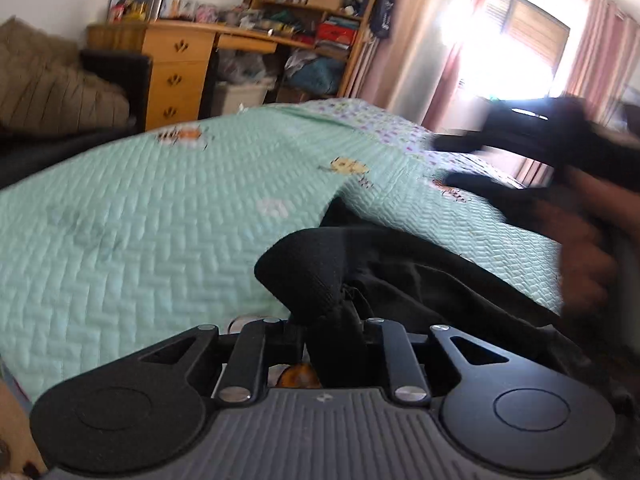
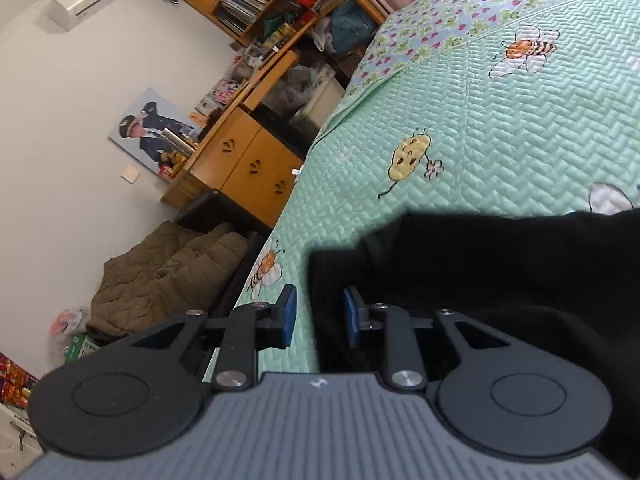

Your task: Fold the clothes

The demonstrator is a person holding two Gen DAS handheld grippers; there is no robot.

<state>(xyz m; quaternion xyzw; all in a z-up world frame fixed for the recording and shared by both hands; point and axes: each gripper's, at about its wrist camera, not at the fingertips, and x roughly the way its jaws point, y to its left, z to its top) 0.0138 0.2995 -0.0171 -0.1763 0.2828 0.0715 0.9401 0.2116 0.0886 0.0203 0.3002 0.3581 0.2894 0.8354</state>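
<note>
Garment (image 1: 420, 276) is laid on bed (image 1: 140, 220), pinched by left gripper (image 1: 334, 320); right gripper (image 2: 320, 312) stands apart, regrasp needed.

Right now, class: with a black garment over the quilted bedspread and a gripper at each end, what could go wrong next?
1. The left gripper pinches only a bunched corner of the black garment; it may slip out.
2. The right gripper stands open, the cloth's edge loose between its pads, so that end may drop crooked onto the bedspread.
</note>
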